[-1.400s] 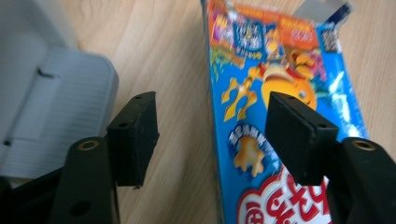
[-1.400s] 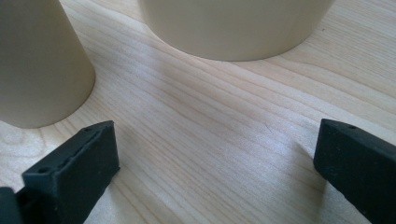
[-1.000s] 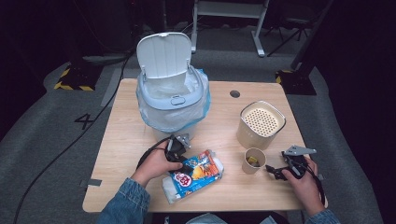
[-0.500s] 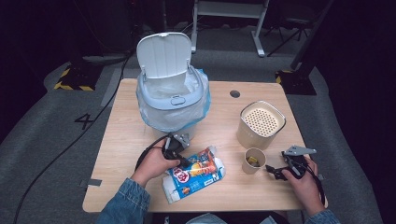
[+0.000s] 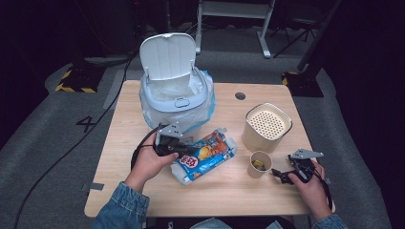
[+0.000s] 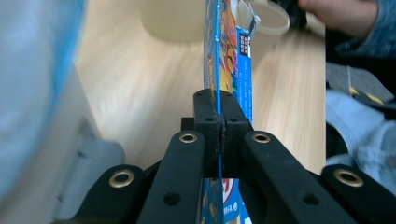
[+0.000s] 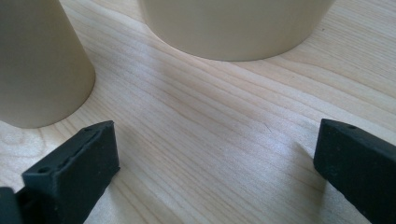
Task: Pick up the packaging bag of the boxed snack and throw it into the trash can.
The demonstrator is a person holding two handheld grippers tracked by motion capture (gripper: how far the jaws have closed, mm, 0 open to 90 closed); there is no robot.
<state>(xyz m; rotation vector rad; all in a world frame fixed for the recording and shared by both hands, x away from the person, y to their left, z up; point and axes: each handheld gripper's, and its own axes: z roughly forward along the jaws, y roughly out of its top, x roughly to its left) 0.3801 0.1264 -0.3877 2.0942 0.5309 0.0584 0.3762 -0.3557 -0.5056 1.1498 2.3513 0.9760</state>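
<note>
A blue and orange snack package [image 5: 207, 155] hangs tilted over the table's front middle, one end raised. My left gripper [image 5: 174, 148] is shut on its left edge; its jaws have just been closing on it. In the left gripper view the black pads [image 6: 208, 116] pinch the thin package edge [image 6: 229, 46], which stands upright ahead of them. My right gripper [image 5: 284, 175] rests open on the table at the front right, beside a small paper cup [image 5: 260, 163]. Nothing lies between its fingers in the right gripper view [image 7: 215, 154].
A white pedal bin [image 5: 176, 90] with a blue liner and raised lid stands at the back left of the wooden table [image 5: 224, 195]. A beige canister [image 5: 267, 126] with a perforated lid stands right of centre, behind the cup [image 7: 37, 70]. A cable hole [image 5: 240, 96] is near the back edge.
My left gripper has shut on the package's edge and risen, lifting that end off the table and swinging the package a little right. The right hand has stayed put.
</note>
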